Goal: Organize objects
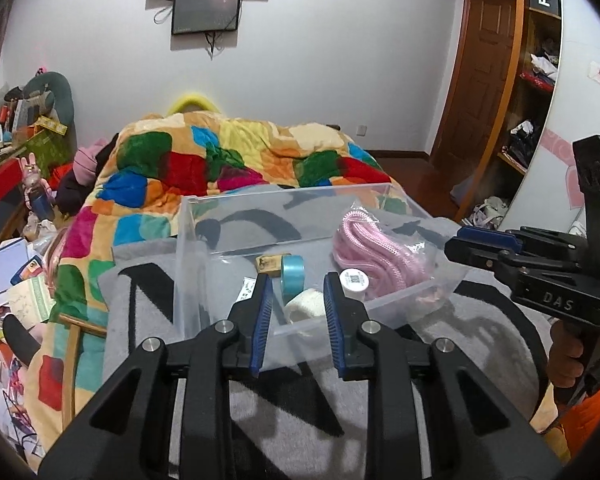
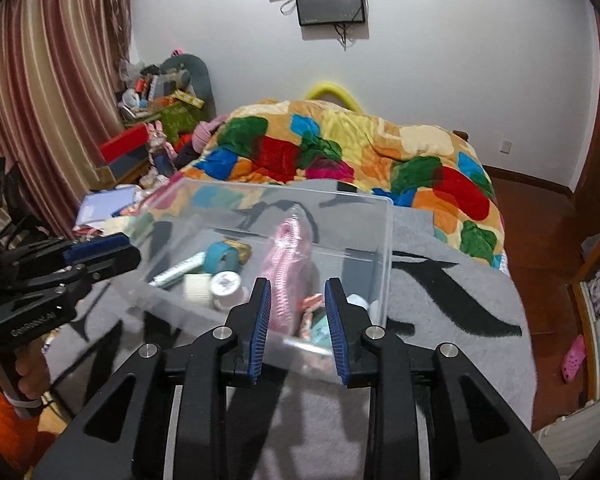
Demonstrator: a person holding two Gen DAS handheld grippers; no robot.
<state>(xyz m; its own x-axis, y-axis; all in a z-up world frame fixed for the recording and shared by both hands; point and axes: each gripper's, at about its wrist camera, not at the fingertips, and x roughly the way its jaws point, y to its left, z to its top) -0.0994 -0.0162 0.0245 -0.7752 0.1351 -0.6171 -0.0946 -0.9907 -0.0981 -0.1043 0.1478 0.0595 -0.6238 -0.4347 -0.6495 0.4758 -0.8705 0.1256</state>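
Note:
A clear plastic bin [image 1: 188, 264] [image 2: 384, 240] sits on a grey blanket on the bed. Inside lie a bagged pink cord [image 1: 370, 246] [image 2: 288, 256], a blue tape roll [image 1: 293, 278] [image 2: 220, 258], a white roll [image 1: 306, 304] [image 2: 198, 286], a small white jar [image 1: 354, 280] [image 2: 228, 286] and a wooden block [image 1: 271, 264]. My left gripper [image 1: 298, 284] is open and empty over the bin's near wall. My right gripper [image 2: 298, 292] is open and empty over the bin's near right corner; it also shows at the right of the left wrist view [image 1: 472, 242].
The grey blanket [image 1: 480, 332] [image 2: 452, 280] with black lettering lies under the bin. A patchwork quilt [image 1: 228, 160] [image 2: 340, 152] is bunched behind it. Cluttered shelves and boxes [image 1: 24, 128] stand at the left; a wardrobe [image 1: 528, 92] at the right.

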